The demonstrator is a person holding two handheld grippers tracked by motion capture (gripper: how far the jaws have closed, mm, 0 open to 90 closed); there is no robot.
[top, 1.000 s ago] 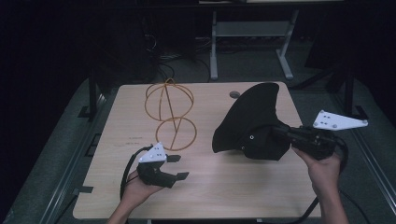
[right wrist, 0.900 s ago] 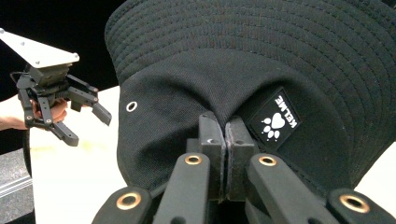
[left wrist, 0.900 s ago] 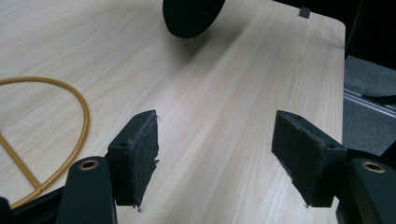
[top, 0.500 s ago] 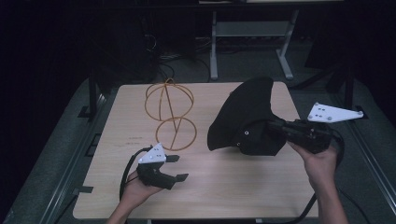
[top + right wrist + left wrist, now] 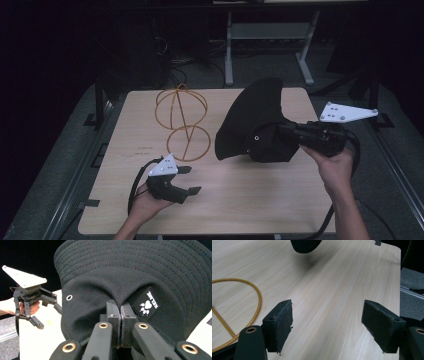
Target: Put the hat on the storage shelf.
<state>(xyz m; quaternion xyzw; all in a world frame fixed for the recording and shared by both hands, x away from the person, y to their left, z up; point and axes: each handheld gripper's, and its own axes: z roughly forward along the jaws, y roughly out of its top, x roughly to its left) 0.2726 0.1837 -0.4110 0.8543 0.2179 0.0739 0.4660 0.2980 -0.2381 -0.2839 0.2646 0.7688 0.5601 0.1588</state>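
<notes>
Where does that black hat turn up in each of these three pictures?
High view: the black hat hangs right of centre over the table, pinched in the right gripper.
Left gripper view: a dark rounded edge of it at the top, above the wood.
Right gripper view: it spreads across most of the picture, fabric clamped at bottom centre.
Shared landmark: the left gripper.

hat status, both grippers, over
Right gripper shut on hat, held off the table. Left gripper open, jaws just widened, nothing between. Wire stand beside hat, apart.
</notes>
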